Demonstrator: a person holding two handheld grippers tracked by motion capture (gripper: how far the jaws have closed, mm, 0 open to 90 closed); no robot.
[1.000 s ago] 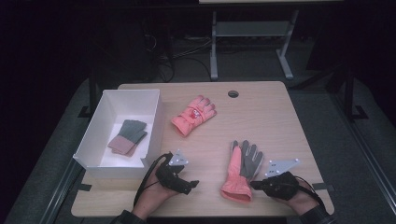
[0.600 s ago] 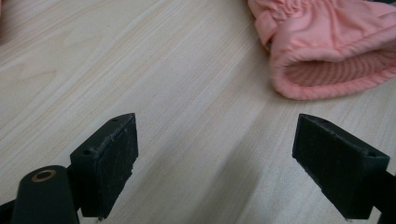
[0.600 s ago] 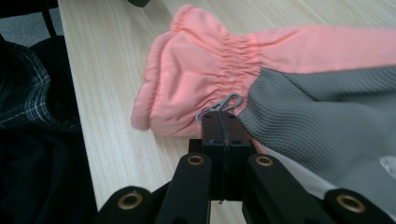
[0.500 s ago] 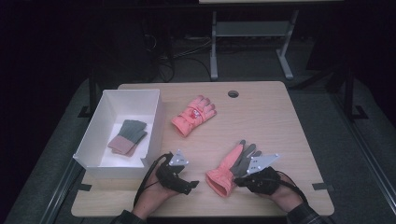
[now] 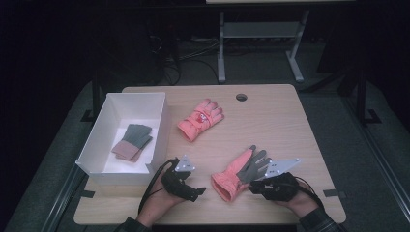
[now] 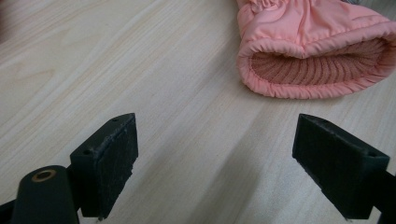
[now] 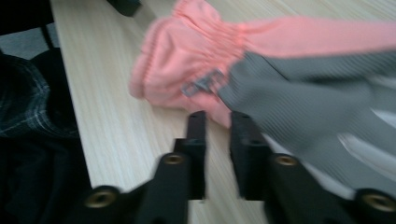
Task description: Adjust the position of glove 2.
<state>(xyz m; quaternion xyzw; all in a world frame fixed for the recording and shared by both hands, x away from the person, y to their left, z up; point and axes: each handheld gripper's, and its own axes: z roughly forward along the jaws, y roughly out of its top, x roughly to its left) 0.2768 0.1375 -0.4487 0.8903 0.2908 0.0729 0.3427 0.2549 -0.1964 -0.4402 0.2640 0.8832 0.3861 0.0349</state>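
High view shows us at the near edge of the table [image 5: 290, 121] with the task's glove [image 5: 239, 173] lying palm up, grey palm skyward and pink cuff pointing toward our left gripper [image 5: 186, 186]. A second pink glove [image 5: 200, 119] lies farther back, well apart, and the white box [image 5: 159, 130] at the left already holds a folded pair of gloves [image 5: 131, 141]. Our right gripper [image 5: 256, 186] sits just beside the glove's lower edge; in the right gripper view its jaws have just been opening a little, a narrow gap stands between them, and we see no cloth pinched between the pads [image 7: 198, 135], so we judge the glove released and resting on the table. In the left gripper view the left gripper's jaws stand wide apart over bare wood, holding nothing, with the open cuff [image 6: 317, 65] ahead and to the right. We take the step to be handing the glove over toward the box side. To do it well, we should slide the left gripper forward and slightly right, lower one jaw to the table so it slips under the cuff's lip, close on the double layer of the cuff rather than on the puffy shell, and lift only once the cloth is firmly pinched, keeping the right gripper clear.
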